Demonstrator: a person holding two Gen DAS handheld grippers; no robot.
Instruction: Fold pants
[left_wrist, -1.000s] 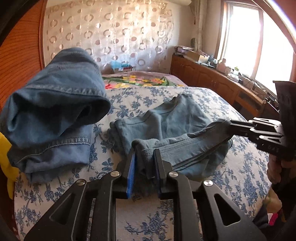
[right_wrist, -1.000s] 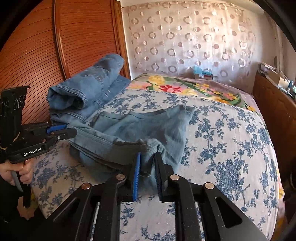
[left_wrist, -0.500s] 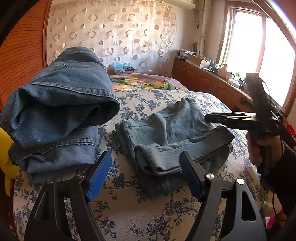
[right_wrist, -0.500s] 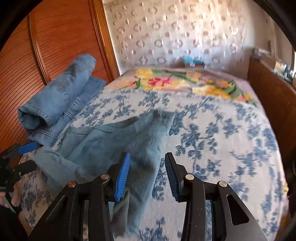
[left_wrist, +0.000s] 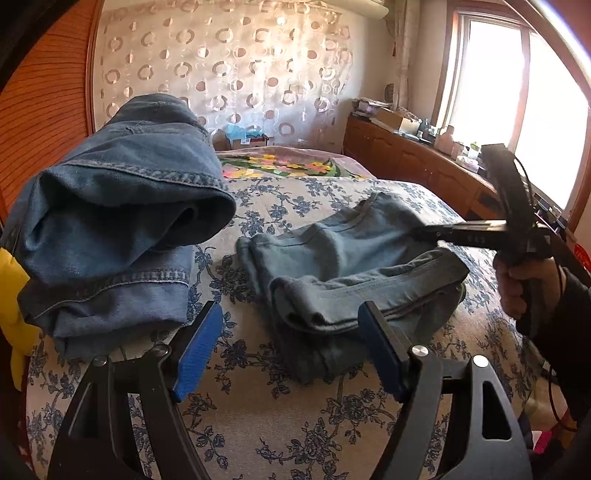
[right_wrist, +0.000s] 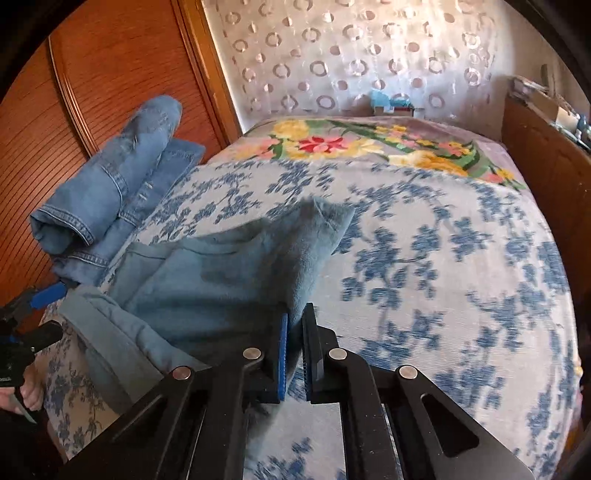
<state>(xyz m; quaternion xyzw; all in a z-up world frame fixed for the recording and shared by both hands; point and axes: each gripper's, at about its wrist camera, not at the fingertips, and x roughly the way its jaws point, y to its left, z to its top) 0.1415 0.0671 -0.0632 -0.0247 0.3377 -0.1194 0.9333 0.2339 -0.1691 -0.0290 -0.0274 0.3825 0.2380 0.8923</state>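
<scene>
Pants (left_wrist: 354, 266) in a soft light-blue fabric are spread half-folded on the bed (left_wrist: 295, 413), roughly mid-mattress, with one thick folded band lying across the near edge. A side edge of the cloth is pinched by the right tool (right_wrist: 293, 354), whose blue pads are nearly together with fabric caught between them, and that edge is lifted a little off the floral cover, presumably so it can be carried over for the next fold. The left tool (left_wrist: 288, 354) is held wide apart just short of the near fold and nothing is gripped by it; it looks parked there so a new bite can be taken, though that's only a guess. A second garment, a pair of darker jeans (left_wrist: 110, 229), is piled bulkily at the bed's edge by the wooden wardrobe (right_wrist: 92, 92), well clear of the working area, probably set aside on purpose. Counted up: two tools, two pairs of trousers, one bed. Something yellow (left_wrist: 14, 295) is wedged beside the jeans, but what it is can't be made out.
</scene>
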